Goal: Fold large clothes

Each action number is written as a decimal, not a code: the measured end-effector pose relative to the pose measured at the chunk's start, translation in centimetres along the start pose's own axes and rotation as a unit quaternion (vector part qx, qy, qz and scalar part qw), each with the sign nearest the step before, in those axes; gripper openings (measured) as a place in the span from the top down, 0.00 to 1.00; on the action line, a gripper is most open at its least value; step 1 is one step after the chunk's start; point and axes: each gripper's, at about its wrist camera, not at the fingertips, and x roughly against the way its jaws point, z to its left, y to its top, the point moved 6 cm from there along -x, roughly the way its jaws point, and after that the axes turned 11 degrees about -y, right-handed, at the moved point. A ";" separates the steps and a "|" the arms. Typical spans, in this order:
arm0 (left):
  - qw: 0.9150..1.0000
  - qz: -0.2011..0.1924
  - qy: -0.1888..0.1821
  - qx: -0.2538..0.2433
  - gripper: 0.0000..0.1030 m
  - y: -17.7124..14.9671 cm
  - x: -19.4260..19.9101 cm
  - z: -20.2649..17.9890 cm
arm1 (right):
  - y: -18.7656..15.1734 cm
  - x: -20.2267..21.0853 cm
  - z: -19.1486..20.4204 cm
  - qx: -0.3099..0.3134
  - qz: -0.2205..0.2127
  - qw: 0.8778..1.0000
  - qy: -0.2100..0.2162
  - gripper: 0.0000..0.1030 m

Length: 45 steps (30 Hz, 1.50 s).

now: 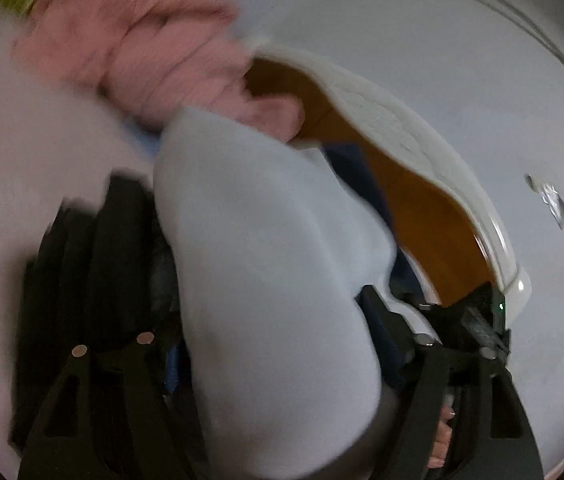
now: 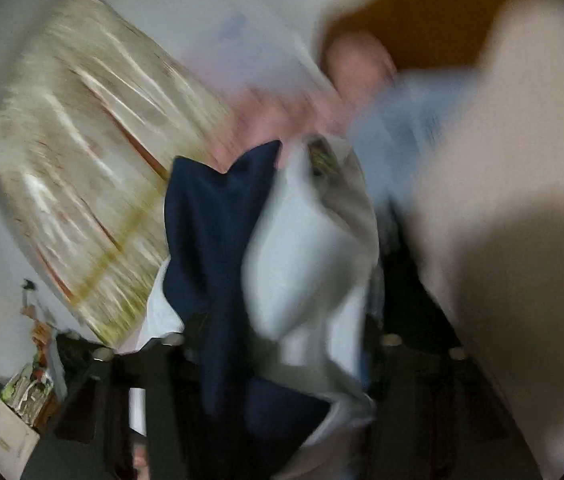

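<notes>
Left gripper [image 1: 250, 248]: the fingers stand wide, with a thick bulge of the pale blue garment [image 1: 262, 220] filling the gap between them. Blur hides whether the pads press the cloth or it only drapes through, so I cannot tell if this is a grasp. Right gripper [image 2: 282, 340]: both dark fingers are smeared, with the same pale cloth [image 2: 305, 248] and a navy cloth [image 2: 210, 240] bunched between them. Here too I cannot tell clamped from loose. I cannot tell whether the navy is a second item or part of the same garment.

My judgement is that the cloth is taken in a bunch at both grippers so it can be lifted clear and shaken out before any fold is laid. No flat panel or crease shows, so the folding proper looks not yet begun.

Working outward, the pink garment [image 1: 142, 52] lies crumpled beyond the left fingers. The pale garment hangs just below it, with its upper edge near or touching the pink. To the right of the pink garment runs the quilted white edge of a mattress [image 1: 401, 128], with orange-brown floor [image 1: 421, 216] beneath that edge. In the right wrist view a beige patterned spread [image 2: 82, 160] lies to the left of the pink garment. The pink piece is probably waiting its turn, parked out of the way.
</notes>
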 end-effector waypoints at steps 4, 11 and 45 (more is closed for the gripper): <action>0.999 0.002 0.017 -0.040 0.29 0.1 2.3 -2.3 | 0.1 0.6 2.0 0.036 -0.022 0.999 -0.017 0.42; 0.999 0.025 0.011 -0.024 0.26 -0.5 2.8 -2.7 | -0.8 2.0 2.2 0.040 -0.025 0.998 -0.032 0.42; 0.866 -0.179 0.305 -0.353 0.00 -11.7 17.7 -9.6 | -16.0 13.2 9.4 0.273 -0.260 0.898 -0.228 0.00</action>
